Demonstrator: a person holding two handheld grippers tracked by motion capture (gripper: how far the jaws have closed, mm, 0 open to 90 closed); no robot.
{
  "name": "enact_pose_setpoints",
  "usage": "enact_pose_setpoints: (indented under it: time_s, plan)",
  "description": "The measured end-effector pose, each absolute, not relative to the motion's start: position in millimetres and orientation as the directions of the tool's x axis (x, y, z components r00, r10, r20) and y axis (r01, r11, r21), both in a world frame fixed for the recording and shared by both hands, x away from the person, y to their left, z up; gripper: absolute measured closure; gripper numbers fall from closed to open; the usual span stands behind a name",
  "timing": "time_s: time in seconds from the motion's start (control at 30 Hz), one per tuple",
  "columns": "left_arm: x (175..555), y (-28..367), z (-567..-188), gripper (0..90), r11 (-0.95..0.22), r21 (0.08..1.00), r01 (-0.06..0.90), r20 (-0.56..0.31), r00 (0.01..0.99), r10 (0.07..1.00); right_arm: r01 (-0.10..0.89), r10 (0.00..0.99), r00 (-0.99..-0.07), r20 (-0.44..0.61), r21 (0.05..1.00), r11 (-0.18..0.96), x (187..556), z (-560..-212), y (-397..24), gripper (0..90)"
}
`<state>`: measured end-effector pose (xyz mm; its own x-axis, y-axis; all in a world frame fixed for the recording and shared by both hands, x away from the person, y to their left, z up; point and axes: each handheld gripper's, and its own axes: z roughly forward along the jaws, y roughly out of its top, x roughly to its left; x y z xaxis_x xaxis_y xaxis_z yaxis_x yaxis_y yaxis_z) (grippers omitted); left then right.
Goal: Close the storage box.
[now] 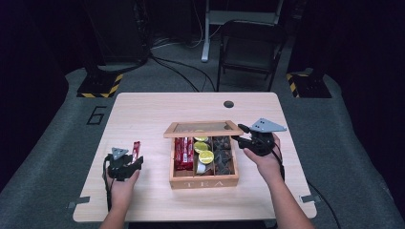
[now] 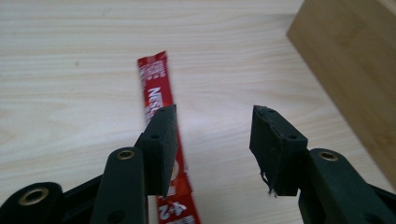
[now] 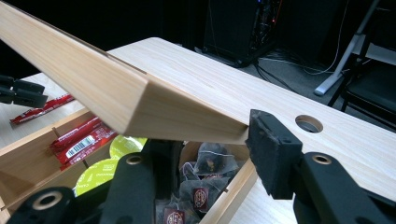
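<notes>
A wooden tea box (image 1: 204, 181) stands mid-table with its glass-paned lid (image 1: 203, 128) tilted partly up. My right gripper (image 1: 242, 136) is shut on the lid's right front corner, and the lid (image 3: 93, 79) slants between its jaws (image 3: 210, 144). The box holds red sachets (image 3: 81, 140), yellow-green round pods (image 3: 100, 170) and dark tea bags (image 3: 201, 182). One red sachet (image 2: 156, 86) lies flat on the table left of the box. My left gripper (image 2: 215, 135) hovers open just above it, its left jaw over the sachet's lower half. From above, the left gripper (image 1: 133, 160) sits beside that sachet (image 1: 136, 150).
The box's side wall (image 2: 355, 70) is close on the right of the left gripper. A round cable hole (image 1: 229, 104) sits near the table's far edge. A folding chair (image 1: 250, 47) and stand bases are on the floor beyond the table.
</notes>
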<state>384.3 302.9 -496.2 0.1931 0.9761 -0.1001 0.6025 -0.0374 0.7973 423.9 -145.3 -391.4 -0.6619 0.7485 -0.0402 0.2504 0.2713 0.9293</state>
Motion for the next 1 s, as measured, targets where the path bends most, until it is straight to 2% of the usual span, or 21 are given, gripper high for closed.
enact_pose_setpoints:
  time_s: [0.73, 1.0]
  plan:
    - [384.2, 265.8, -451.8, 51.9, -0.107, 0.827, 0.551, -0.099, 0.332, 0.938, 0.254, 0.75, -0.66, -0.037, 0.929, 0.27, 423.5, -391.0, -145.1, 55.0]
    - [381.3, 254.5, -430.5, 51.5, -0.125, 0.853, 0.506, -0.088, 0.375, 0.923, 0.252, 0.749, -0.661, -0.041, 0.928, 0.274, 423.1, -390.6, -145.1, 54.9]
